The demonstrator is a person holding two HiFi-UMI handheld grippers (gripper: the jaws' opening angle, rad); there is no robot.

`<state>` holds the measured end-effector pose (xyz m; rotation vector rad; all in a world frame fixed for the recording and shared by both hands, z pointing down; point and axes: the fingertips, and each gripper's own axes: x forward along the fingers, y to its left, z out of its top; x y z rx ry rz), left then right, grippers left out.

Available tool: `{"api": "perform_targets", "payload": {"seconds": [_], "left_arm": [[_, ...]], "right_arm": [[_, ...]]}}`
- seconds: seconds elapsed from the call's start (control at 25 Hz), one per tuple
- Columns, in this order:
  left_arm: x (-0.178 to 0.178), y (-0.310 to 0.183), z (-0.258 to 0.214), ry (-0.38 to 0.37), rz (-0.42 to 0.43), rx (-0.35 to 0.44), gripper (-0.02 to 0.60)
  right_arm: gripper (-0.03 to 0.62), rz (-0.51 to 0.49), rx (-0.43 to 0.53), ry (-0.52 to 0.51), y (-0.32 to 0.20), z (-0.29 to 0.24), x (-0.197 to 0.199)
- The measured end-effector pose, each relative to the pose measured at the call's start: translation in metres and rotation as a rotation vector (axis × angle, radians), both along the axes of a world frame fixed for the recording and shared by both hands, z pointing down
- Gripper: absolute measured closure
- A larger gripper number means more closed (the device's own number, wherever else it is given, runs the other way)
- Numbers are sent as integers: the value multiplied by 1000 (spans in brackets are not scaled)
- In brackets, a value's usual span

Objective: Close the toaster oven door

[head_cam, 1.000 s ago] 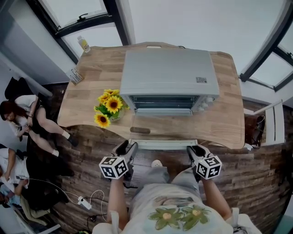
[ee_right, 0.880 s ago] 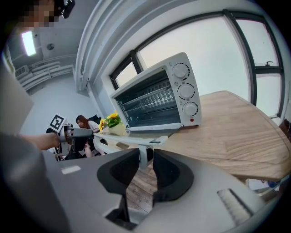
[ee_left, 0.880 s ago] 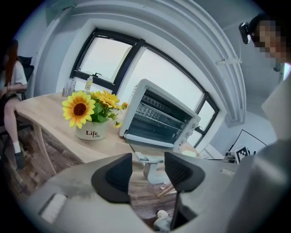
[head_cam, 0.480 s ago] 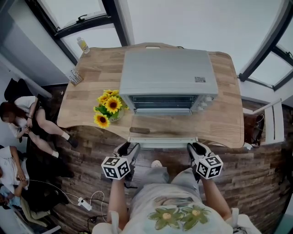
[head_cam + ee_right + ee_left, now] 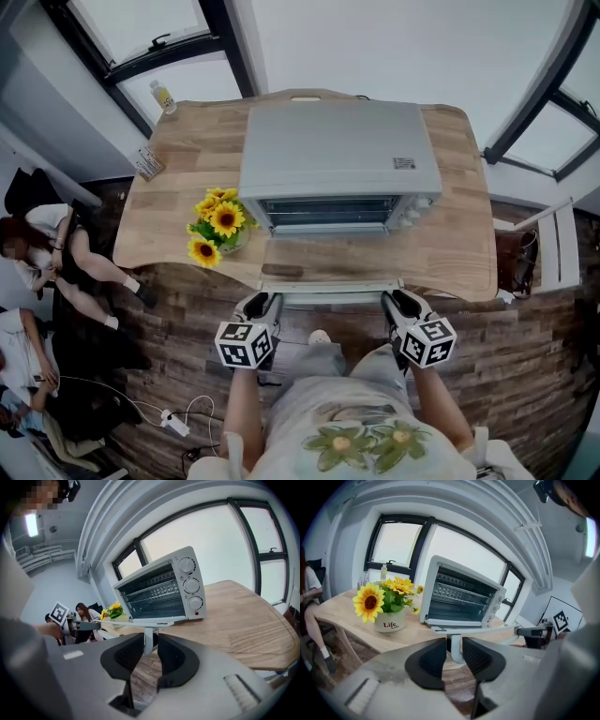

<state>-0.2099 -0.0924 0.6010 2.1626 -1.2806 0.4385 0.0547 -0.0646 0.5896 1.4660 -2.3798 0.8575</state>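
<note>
While the wooden table (image 5: pixel 450 234) carries the toaster oven (image 5: pixel 333 150) at its middle, the oven's door (image 5: pixel 140 620) is wide open, dropped flat toward the person. Both grippers are up at the door handle (image 5: pixel 333 296) on its front edge. The right gripper (image 5: pixel 398 302) pinches the handle's right post. The left gripper (image 5: pixel 265 305) has the left post between its jaws, and they're closing, a sliver of gap showing. A pot of sunflowers (image 5: pixel 220 225) sits just left of the oven.
</note>
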Motion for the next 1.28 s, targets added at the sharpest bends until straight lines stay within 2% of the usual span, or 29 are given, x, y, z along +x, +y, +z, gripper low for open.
{"api": "perform_targets", "payload": {"seconds": [0.08, 0.2, 1.28], "left_arm": [[-1, -2, -2, -13, -24, 10, 471], [-1, -3, -6, -7, -40, 17, 471], [1, -17, -26, -31, -34, 19, 471]], "right_arm": [[500, 3, 5, -3, -1, -3, 0], [500, 9, 8, -8, -2, -8, 1], [502, 31, 34, 7, -15, -28, 2]]}}
